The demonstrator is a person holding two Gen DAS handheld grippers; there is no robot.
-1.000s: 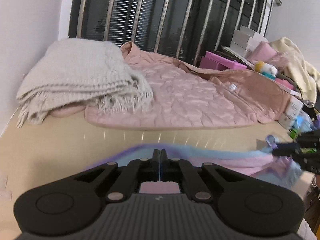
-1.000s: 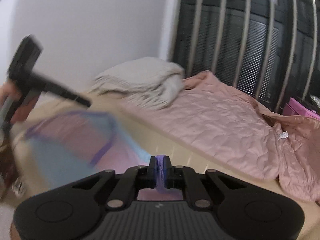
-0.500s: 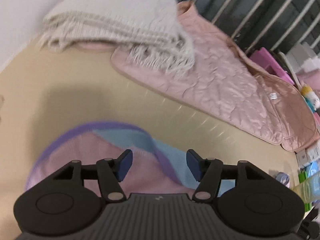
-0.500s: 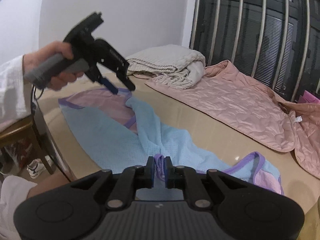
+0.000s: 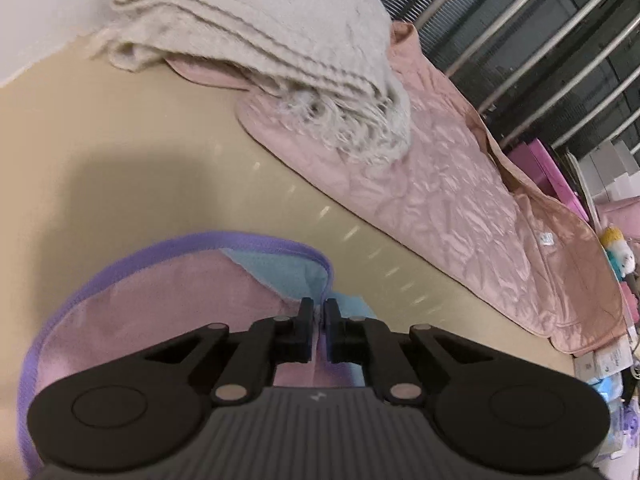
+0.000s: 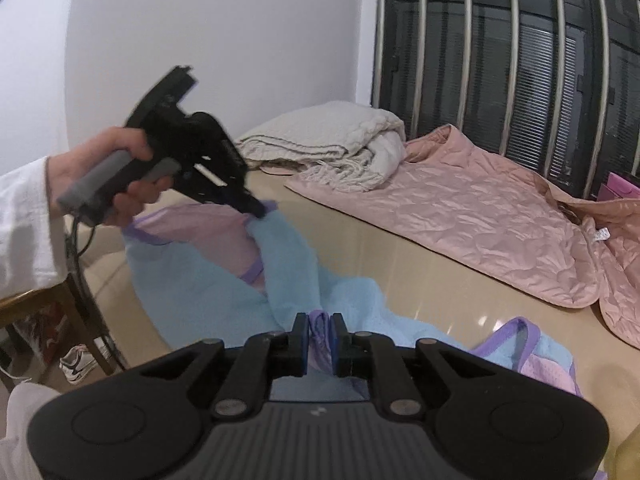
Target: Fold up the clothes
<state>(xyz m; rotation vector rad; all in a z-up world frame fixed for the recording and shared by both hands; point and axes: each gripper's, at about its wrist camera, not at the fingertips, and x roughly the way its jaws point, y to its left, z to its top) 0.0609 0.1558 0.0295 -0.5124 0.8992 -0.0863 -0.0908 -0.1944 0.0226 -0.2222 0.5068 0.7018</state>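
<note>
Right wrist, both grippers [image 6: 319, 336] [image 5: 319, 322] pinching garment [image 6: 208, 280]

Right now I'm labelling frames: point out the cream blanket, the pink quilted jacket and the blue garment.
cream blanket [image 5: 280, 36], left wrist view, folded top
pink quilted jacket [image 6: 472, 216], right wrist view, quilted back
blue garment [image 6: 192, 280], right wrist view, blue panel

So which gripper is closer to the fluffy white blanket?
Left. The left gripper pinches the blue and pink garment just in front of the white blanket; the right gripper holds the garment's nearer end, farther away.
</note>
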